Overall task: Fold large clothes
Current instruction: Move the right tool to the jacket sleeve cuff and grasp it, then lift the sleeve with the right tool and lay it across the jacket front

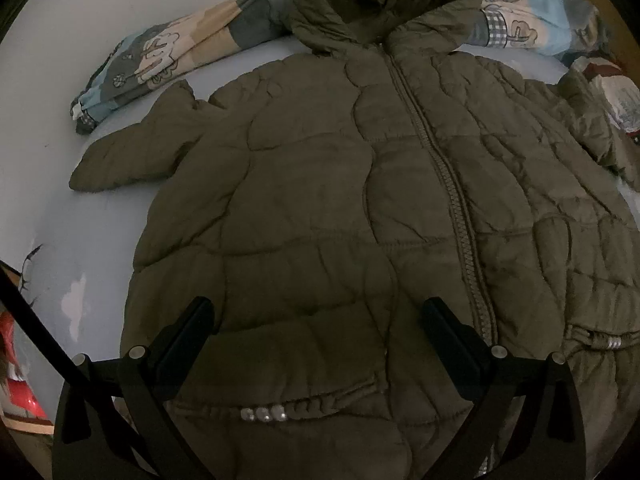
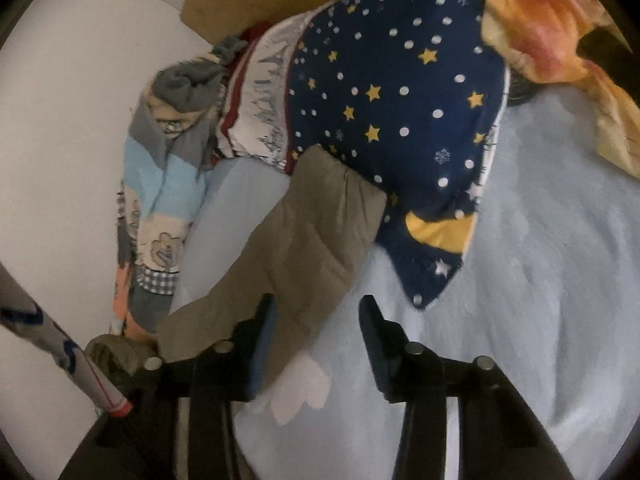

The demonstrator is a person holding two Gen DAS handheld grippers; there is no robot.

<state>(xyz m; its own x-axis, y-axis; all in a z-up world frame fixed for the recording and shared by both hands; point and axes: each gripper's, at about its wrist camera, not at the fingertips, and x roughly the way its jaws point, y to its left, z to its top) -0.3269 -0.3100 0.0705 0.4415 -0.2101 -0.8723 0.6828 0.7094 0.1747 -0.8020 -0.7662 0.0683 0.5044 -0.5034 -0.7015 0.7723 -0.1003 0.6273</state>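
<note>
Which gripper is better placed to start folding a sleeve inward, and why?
Right. The right gripper sits at the coat's sleeve, fingers alongside it. The left gripper hovers open above the coat body, away from either sleeve.

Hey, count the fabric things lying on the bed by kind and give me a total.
Padded jacket: 1
Patchwork quilt: 1
Star-print pillow: 1
Orange cloth: 1
Total: 4

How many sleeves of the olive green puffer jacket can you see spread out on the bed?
2. One sleeve lies out to the left of the olive green puffer jacket; the other runs right toward the pillows, its end partly cut off.
</note>
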